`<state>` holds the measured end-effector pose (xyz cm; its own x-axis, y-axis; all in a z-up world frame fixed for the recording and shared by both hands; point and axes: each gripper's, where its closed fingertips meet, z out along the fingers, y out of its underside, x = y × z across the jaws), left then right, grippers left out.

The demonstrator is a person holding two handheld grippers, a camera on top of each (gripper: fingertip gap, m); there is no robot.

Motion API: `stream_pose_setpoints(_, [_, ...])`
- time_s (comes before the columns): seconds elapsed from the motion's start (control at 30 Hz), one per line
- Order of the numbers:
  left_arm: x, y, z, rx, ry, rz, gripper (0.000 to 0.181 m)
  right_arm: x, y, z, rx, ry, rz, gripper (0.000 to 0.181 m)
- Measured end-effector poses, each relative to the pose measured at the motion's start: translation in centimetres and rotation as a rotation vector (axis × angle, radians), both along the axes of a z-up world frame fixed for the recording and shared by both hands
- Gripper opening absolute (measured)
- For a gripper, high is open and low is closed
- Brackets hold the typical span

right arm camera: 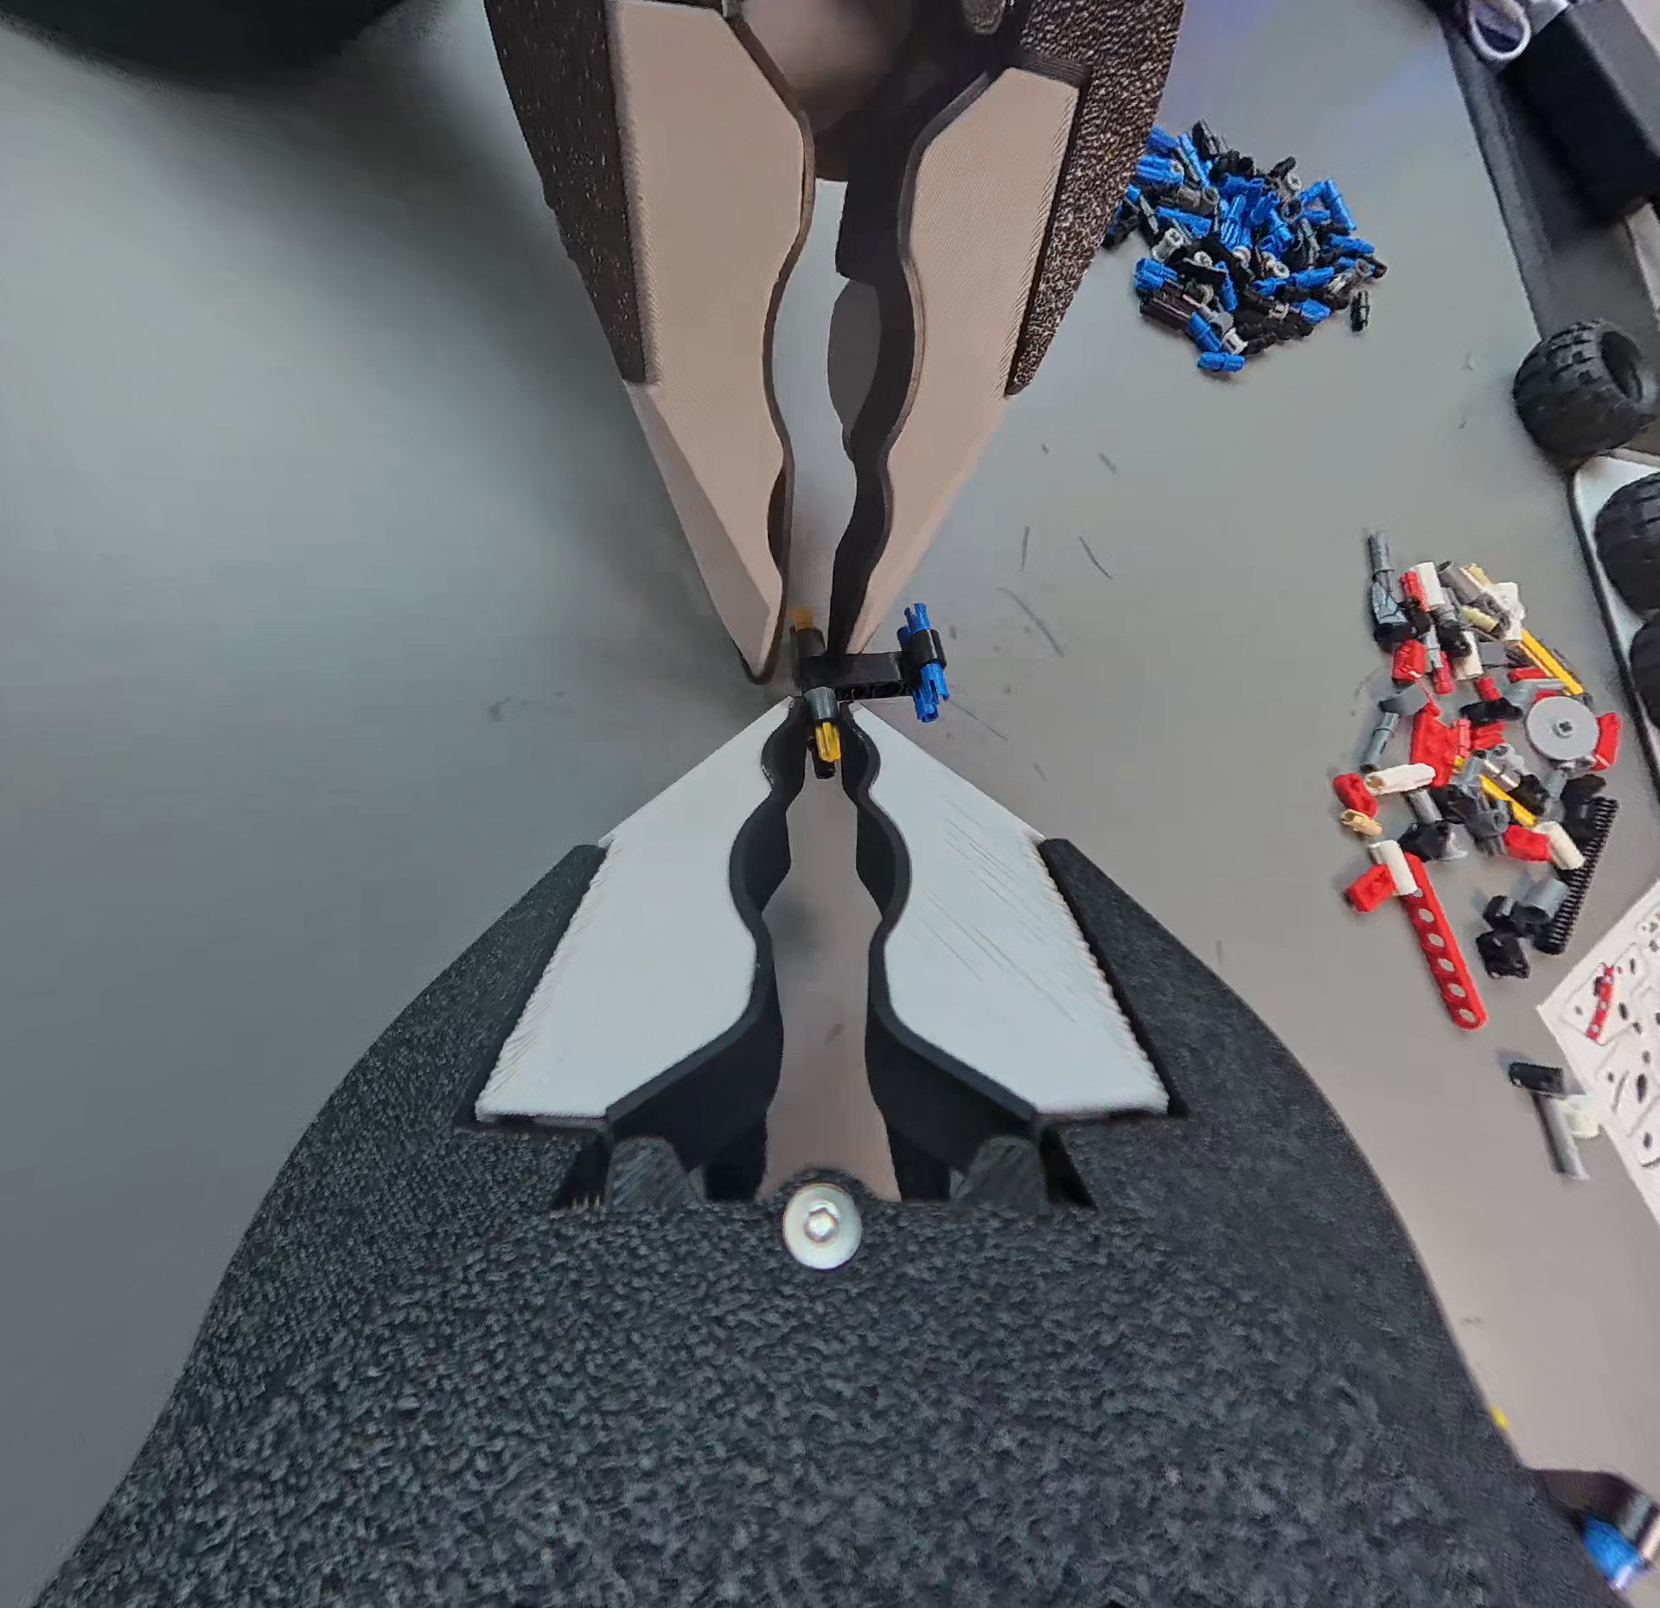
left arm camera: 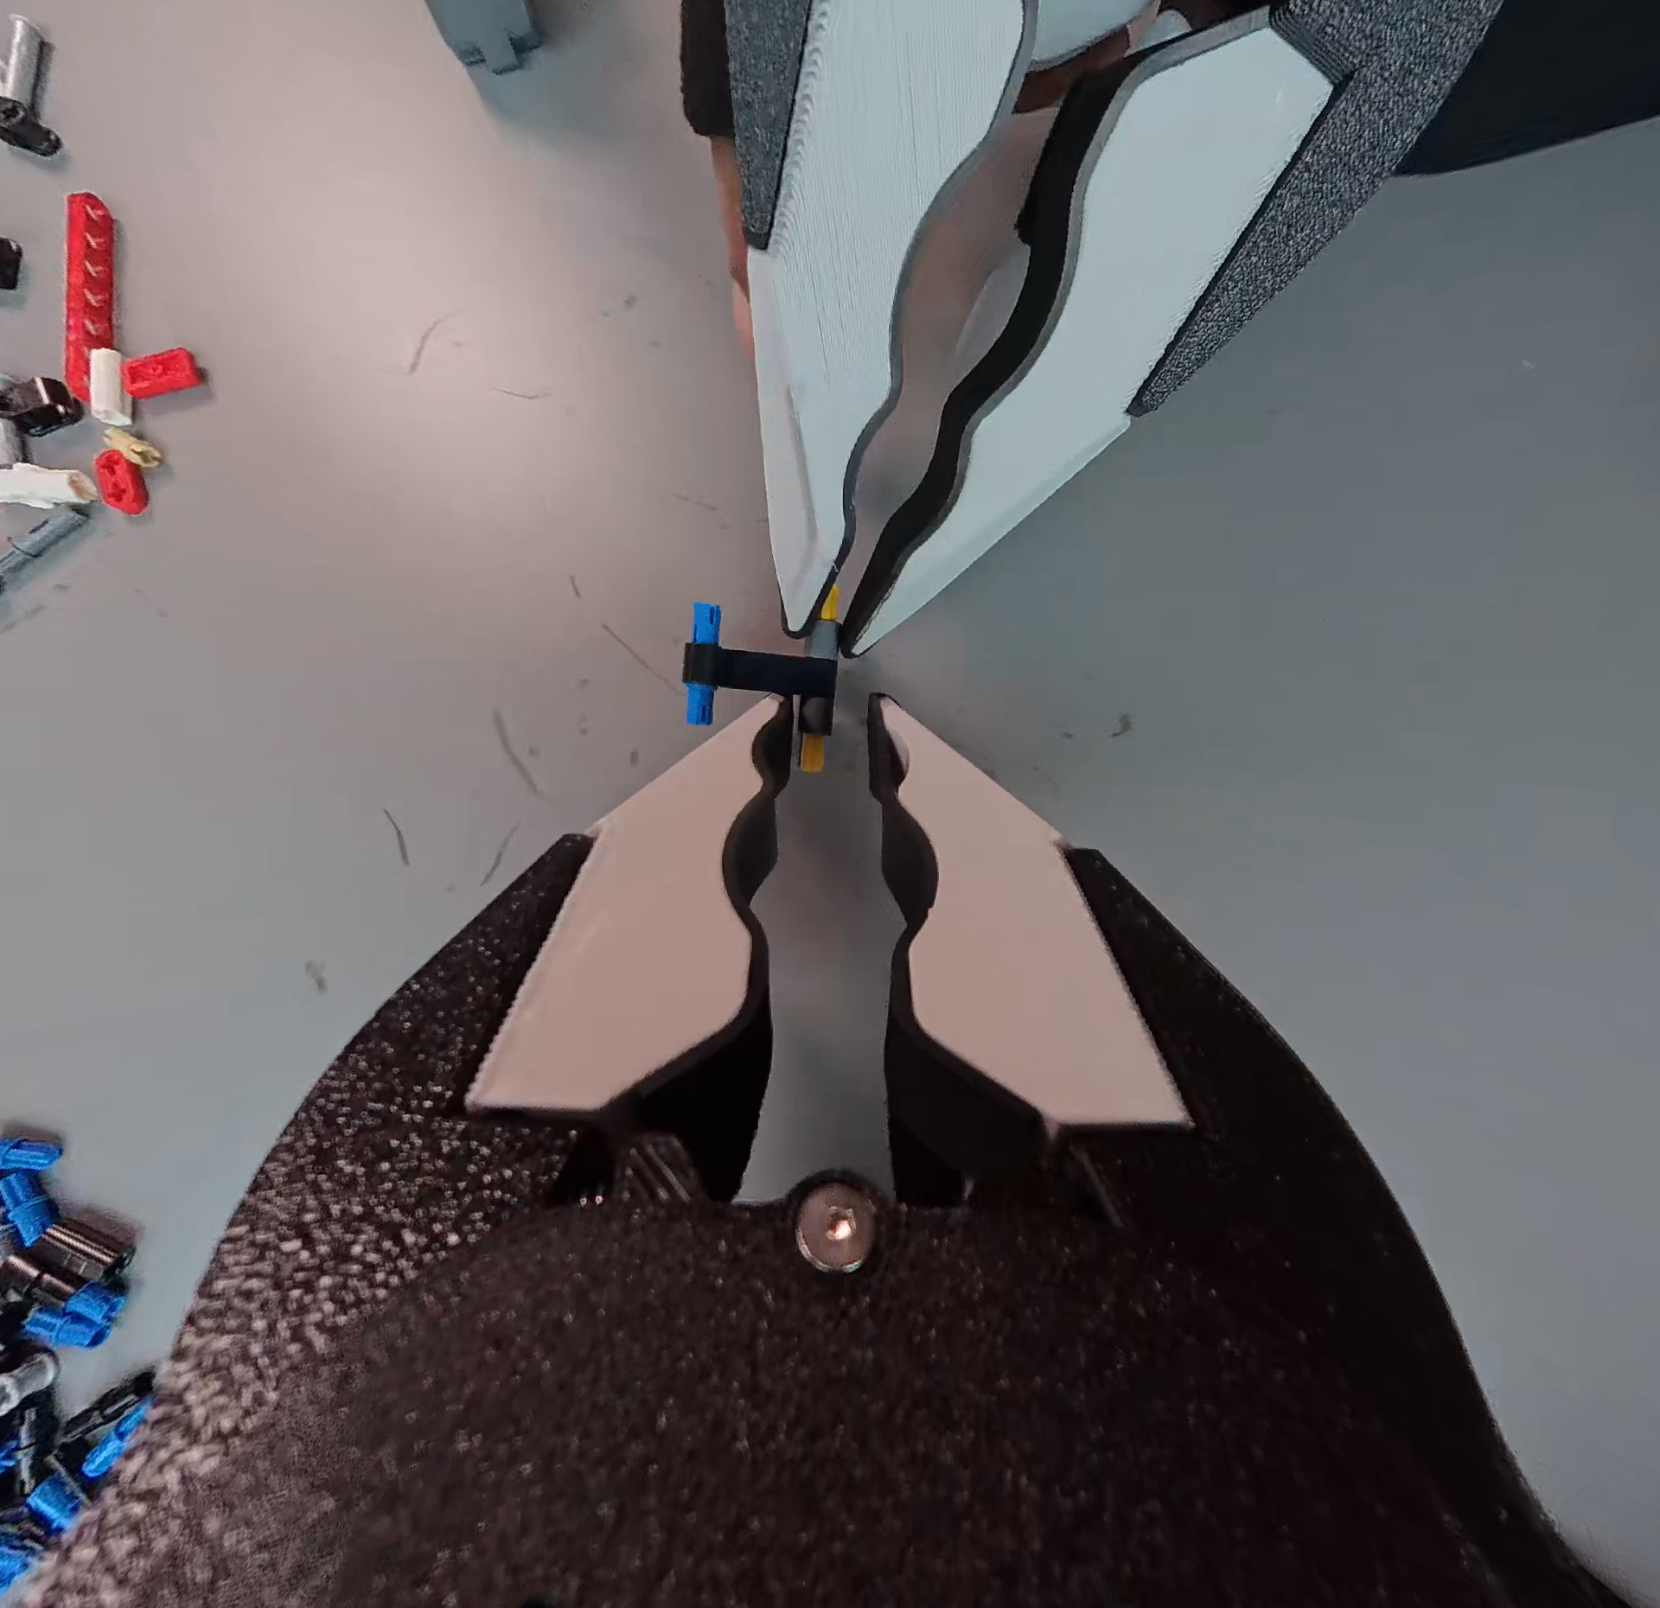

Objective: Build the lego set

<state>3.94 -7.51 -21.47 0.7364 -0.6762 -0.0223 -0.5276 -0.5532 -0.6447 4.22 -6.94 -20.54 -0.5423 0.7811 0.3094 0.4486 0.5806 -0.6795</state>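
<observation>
We found the small Lego assembly (left arm camera: 772, 671) held above the grey table (left arm camera: 449, 756), between the tips of the two tongs that met nose to nose. It was a short black beam (right arm camera: 867, 665) with a blue pin (left arm camera: 702, 662) through its free end and a yellow axle (left arm camera: 813, 750) carrying a grey bush (right arm camera: 822, 704) through the other end.

The right gripper (right arm camera: 822, 738), the one with pale grey fingers (right arm camera: 979, 954), pinched the axle and bush end; in the left wrist view its tips (left arm camera: 822, 635) closed in on the yellow and grey piece.

The left gripper (left arm camera: 826, 712), with tan fingers (left arm camera: 647, 963), had its tips slightly spread to either side of the axle's other end. We could not tell from either view whether those tips pressed on the piece or merely flanked it.

Farther out on the table lay a heap of blue and black pins (right arm camera: 1244, 253), well apart from the tongs. A mixed pile of red, white, grey and black parts (right arm camera: 1482, 774) sat nearer the table edge, with a long red beam (right arm camera: 1442, 950) beside it. Black tyres (right arm camera: 1585, 388) and a printed instruction sheet (right arm camera: 1617, 1017) lay at the far edge.
</observation>
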Motion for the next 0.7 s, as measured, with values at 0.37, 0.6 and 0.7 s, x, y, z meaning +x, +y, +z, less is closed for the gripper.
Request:
stream_pose_setpoints(0.37, [-2.7, 0.4, 2.7, 0.091, -0.225, 0.136, 0.033, -0.4, 0.1, -0.9, -0.110, -0.389, 0.302, 0.007])
stream_pose_setpoints(0.6, [-3.3, 0.8, 2.4, 0.093, -0.304, 0.172, 0.038, -1.0, 0.7, -0.2, -0.118, -0.395, 0.269, 0.027])
stream_pose_setpoints(0.7, [-3.5, 0.7, 2.6, 0.102, -0.308, 0.178, 0.041, -1.8, 1.2, 5.3, -0.221, -0.089, 0.178, 0.040])
